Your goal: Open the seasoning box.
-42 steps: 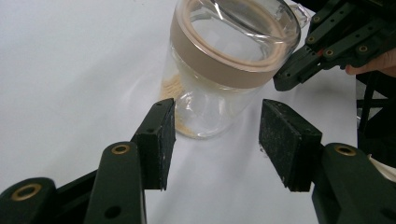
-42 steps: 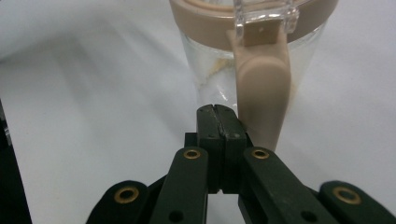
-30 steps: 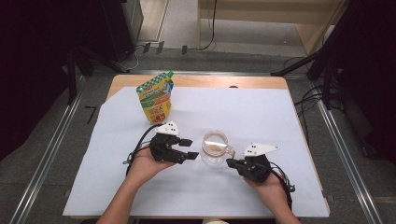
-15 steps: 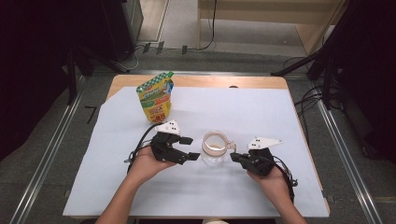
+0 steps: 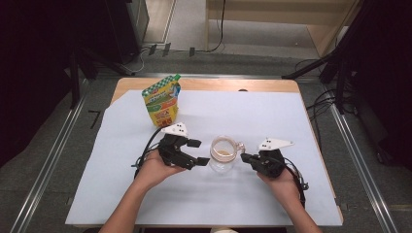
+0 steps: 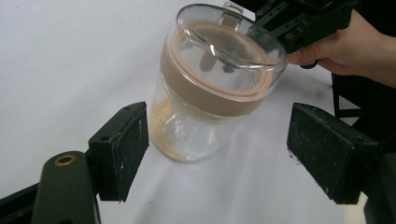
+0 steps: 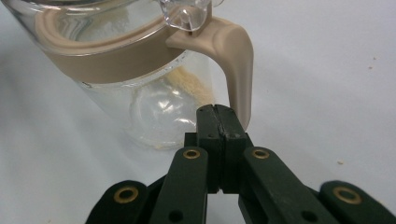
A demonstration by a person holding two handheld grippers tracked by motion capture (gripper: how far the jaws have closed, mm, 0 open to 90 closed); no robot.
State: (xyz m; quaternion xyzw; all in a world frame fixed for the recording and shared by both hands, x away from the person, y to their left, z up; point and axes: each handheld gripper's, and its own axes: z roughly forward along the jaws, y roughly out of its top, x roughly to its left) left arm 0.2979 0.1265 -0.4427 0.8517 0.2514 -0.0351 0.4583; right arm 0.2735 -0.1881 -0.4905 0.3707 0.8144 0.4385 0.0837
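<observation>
We see the glass jar [image 5: 223, 154] upright mid-bench [image 5: 272, 116], its long axis vertical, its tan handle [image 7: 236, 60] pointing at the right gripper [image 5: 247, 158]; that gripper's fingers are pressed together just beside the handle; the left gripper [image 5: 201, 153] has just been opening, fingers [image 6: 120, 149] apart either side of the jar, not touching.

floor [image 5: 194, 29]: grey | table [image 5: 204, 83]: wooden, white-covered | surroundings: dark
</observation>
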